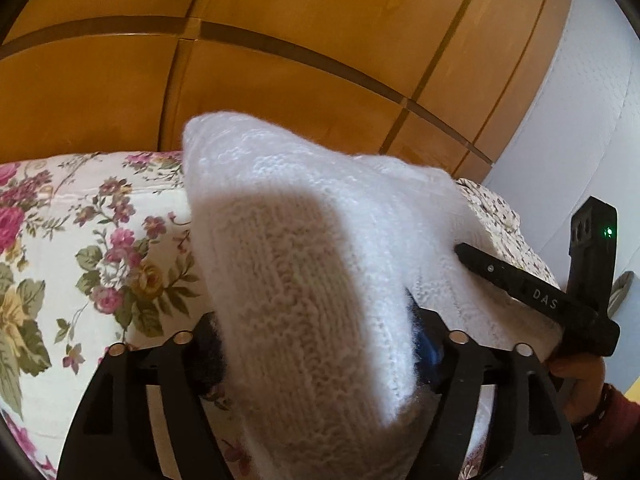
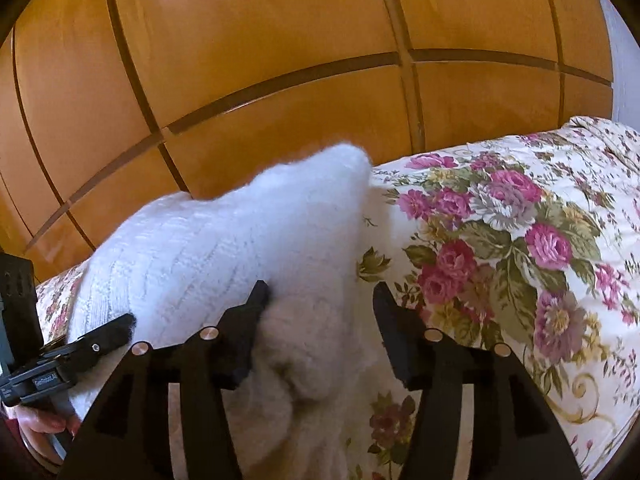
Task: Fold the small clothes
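- Left wrist view: the left gripper (image 1: pixel 316 360) fills the bottom of the frame, its 2 black fingers standing wide apart at lower left and lower right.
- A white knitted garment (image 1: pixel 304 264) bulges up between those fingers and covers the middle of the frame. The fingertips are hidden behind the knit, so I cannot tell whether the pads press on it or merely flank it.
- The garment lies on a floral bedspread (image 1: pixel 80 248), which spreads over the left half of the frame and shows again at right behind the knit.
- At the right edge the right gripper (image 1: pixel 560 304) enters slantwise, 1 black finger lying on the white knit, with a green light on its body above. Below it, at lower right, is the person's right hand (image 1: pixel 580 384) with a dark red sleeve.
- A wooden panelled wardrobe (image 1: pixel 280 60) fills the top of the frame.
- Right wrist view: the right gripper (image 2: pixel 320 300) points slightly downward, its 2 fingers parted. The left finger touches the garment (image 2: pixel 240 240); the right finger stands free over the bedspread (image 2: pixel 520 240), so the tongs are apart and clamp nothing.
- The knit rises in a peak at centre frame and droops between the fingers.
- At the lower left edge the left gripper (image 2: pixel 80 348) rests a finger on the knit, held by the person's left hand (image 2: pixel 44 424).
- The wardrobe (image 2: pixel 280 60) spans the upper frame.
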Available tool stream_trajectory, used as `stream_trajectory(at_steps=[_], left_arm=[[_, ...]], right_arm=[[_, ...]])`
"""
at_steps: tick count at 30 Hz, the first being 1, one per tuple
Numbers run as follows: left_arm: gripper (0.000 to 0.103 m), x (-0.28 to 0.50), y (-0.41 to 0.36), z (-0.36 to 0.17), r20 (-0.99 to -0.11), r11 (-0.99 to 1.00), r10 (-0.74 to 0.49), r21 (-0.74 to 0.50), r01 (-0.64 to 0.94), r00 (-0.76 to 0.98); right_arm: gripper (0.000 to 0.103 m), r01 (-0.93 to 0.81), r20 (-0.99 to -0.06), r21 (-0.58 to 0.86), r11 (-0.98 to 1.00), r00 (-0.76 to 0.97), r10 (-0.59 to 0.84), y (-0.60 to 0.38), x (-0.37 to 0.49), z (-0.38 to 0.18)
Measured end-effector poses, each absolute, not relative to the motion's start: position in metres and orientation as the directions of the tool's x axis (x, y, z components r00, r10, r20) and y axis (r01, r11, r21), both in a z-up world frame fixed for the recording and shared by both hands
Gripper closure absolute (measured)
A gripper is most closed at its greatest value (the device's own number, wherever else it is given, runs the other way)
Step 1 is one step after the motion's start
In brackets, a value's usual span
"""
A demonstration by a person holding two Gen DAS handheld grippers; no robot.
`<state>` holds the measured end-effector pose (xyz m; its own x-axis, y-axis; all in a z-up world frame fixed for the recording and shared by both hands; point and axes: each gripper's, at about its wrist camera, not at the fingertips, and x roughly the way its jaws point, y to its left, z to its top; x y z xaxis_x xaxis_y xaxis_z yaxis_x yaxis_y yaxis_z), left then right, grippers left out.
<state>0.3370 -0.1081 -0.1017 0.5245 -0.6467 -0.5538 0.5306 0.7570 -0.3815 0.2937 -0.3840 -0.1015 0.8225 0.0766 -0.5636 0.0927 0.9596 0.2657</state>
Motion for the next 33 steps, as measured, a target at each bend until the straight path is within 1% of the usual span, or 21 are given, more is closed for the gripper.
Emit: stream_trajectory(at_steps=[3,8,12,15,17,19,21,24,26,29,31,33], left_arm=[[0.021,0.333,-0.103,-0.103,-0.557,0.761,-0.644,-0.396,0.514,0.524],[0.019,0.318,-0.095,-0.102,-0.537,0.775,-0.631,-0.399,0.490,0.560],[0.019,0.305,-0.093,-0.092,-0.510,0.804,-0.595,-0.357,0.476,0.622],[0.017,0.302,-0.095,-0.092,-0.526,0.833,-0.553,-0.323,0.450,0.646],[0.017,0.303,-0.096,-0.092,-0.529,0.842,-0.539,-0.308,0.444,0.656],[0.014,0.304,-0.097,-0.093,-0.542,0.850,-0.525,-0.297,0.435,0.656],[0.010,0.311,-0.098,-0.099,-0.570,0.852,-0.521,-0.309,0.422,0.635],[0.008,0.324,-0.097,-0.109,-0.606,0.840,-0.541,-0.354,0.411,0.583],[0.008,0.324,-0.096,-0.109,-0.604,0.838,-0.544,-0.358,0.412,0.582],[0.008,0.316,-0.093,-0.105,-0.582,0.835,-0.550,-0.354,0.422,0.600],[0.008,0.306,-0.090,-0.103,-0.567,0.829,-0.558,-0.361,0.427,0.606],[0.008,0.299,-0.087,-0.104,-0.574,0.829,-0.559,-0.370,0.419,0.599]], right_arm=[[0.045,0.104,-0.562,0.251,0.962,0.825,0.058,-0.382,0.292,-0.102],[0.037,0.120,-0.564,0.243,0.963,0.825,0.040,-0.383,0.294,-0.104],[0.032,0.136,-0.564,0.255,0.957,0.825,0.033,-0.387,0.293,-0.104],[0.030,0.144,-0.564,0.248,0.958,0.826,0.022,-0.386,0.286,-0.103],[0.026,0.148,-0.559,0.238,0.960,0.829,0.011,-0.384,0.278,-0.101],[0.024,0.157,-0.563,0.216,0.964,0.827,-0.008,-0.381,0.271,-0.103],[0.022,0.170,-0.574,0.214,0.962,0.819,-0.017,-0.382,0.270,-0.106],[0.022,0.209,-0.612,0.183,0.961,0.789,-0.054,-0.382,0.278,-0.113],[0.022,0.211,-0.615,0.158,0.964,0.786,-0.071,-0.378,0.280,-0.115],[0.021,0.214,-0.607,0.161,0.964,0.791,-0.074,-0.379,0.276,-0.117],[0.021,0.209,-0.595,0.182,0.961,0.802,-0.062,-0.381,0.271,-0.116],[0.021,0.195,-0.583,0.211,0.958,0.812,-0.037,-0.382,0.263,-0.114]])
